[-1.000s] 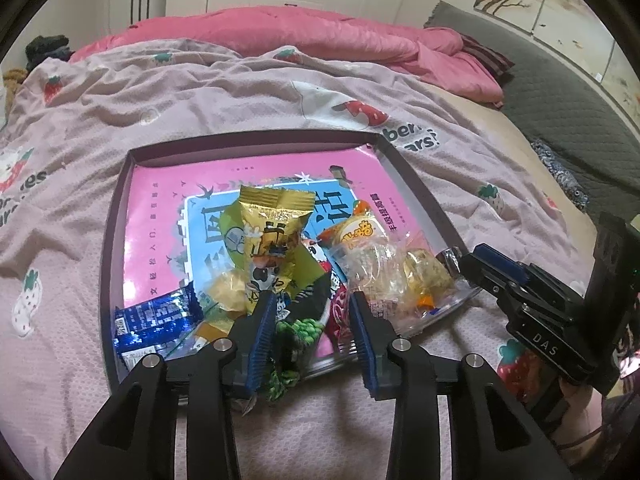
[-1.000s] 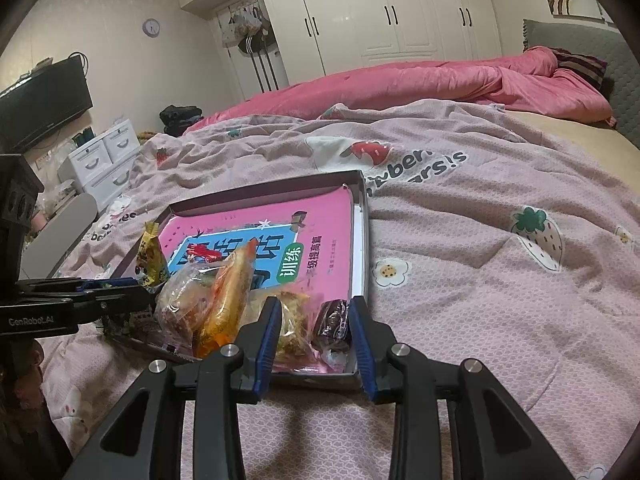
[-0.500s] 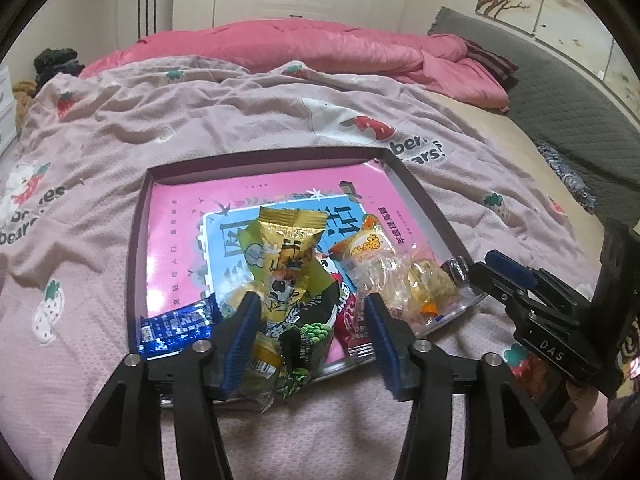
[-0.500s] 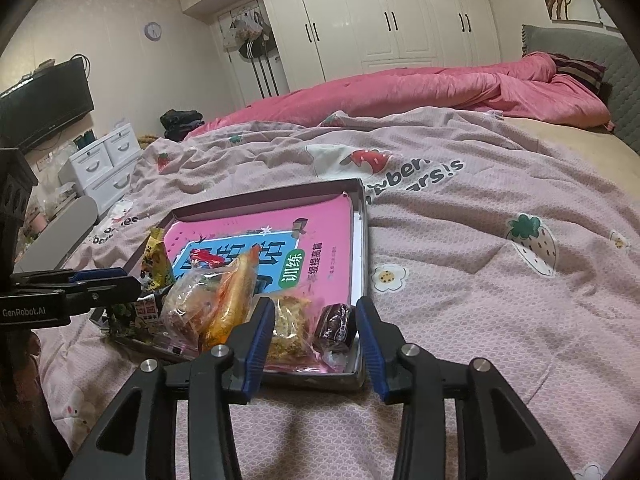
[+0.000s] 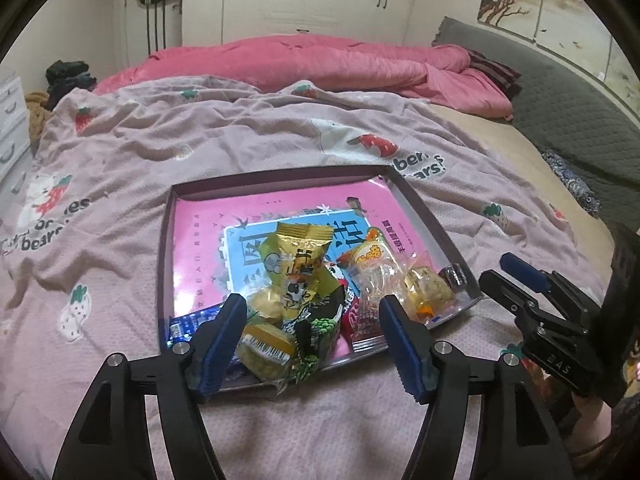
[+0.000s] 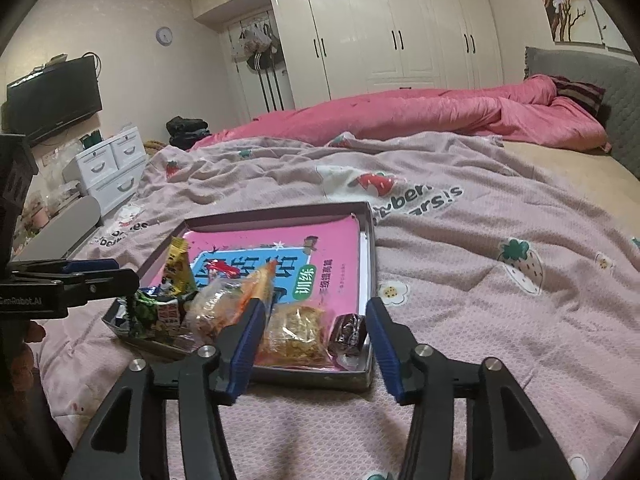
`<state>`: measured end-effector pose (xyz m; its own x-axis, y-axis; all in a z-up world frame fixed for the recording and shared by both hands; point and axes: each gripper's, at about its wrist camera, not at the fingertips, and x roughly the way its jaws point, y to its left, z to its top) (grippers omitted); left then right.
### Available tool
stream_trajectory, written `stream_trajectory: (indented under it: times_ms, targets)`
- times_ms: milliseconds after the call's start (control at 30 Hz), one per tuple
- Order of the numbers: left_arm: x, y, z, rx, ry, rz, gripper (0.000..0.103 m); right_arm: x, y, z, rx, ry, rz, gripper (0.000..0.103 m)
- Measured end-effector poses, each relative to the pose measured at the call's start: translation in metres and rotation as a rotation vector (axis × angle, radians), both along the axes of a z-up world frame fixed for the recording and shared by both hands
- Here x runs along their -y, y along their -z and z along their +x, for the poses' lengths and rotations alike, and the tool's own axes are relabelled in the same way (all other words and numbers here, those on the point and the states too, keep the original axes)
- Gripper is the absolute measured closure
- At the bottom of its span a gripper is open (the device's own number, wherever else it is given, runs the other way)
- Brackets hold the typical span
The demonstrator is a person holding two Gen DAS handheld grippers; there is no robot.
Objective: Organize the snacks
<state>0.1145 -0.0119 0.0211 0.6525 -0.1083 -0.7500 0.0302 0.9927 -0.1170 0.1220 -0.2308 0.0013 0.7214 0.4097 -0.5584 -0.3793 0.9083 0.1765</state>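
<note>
Both jaws widened; right wrist alone shows television (image 6: 52, 98).

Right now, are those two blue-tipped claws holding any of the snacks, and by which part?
Nothing is held. The left gripper and right gripper are both opening, their pads clear of the snack packets lying in the tray.

We cannot see most of the blue packet (image 5: 188, 322); the left gripper's finger (image 5: 219, 332) covers it. We cannot read the small print on the pink book (image 5: 208, 248). The person's hand (image 5: 588, 420) is mostly hidden behind the right gripper (image 5: 524, 284).
</note>
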Motion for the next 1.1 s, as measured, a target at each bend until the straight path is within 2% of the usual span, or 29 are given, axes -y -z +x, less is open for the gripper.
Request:
stream_trajectory:
  times_ms: [200, 433, 633, 800, 1100]
  targets:
    - [-0.001, -0.007, -0.015, 0.019, -0.01, 0.014, 0.028, -0.003, -0.014, -0.016, 0.024, 0.01, 0.025, 0.038]
    - [-0.001, -0.015, -0.036, 0.039, -0.009, 0.035, 0.027, -0.015, -0.026, -0.04, 0.052, 0.02, 0.0, 0.03]
    - [-0.005, -0.017, -0.053, 0.04, -0.025, 0.018, 0.024, -0.022, -0.03, -0.06, 0.026, 0.02, -0.01, 0.013]
    - [-0.005, -0.012, -0.063, 0.017, -0.03, 0.006, 0.024, -0.027, -0.025, -0.072, -0.023, 0.021, -0.033, 0.013]
    - [-0.002, -0.003, -0.077, -0.017, -0.033, -0.01, 0.024, -0.03, -0.027, -0.092, -0.032, 0.019, -0.057, 0.012]
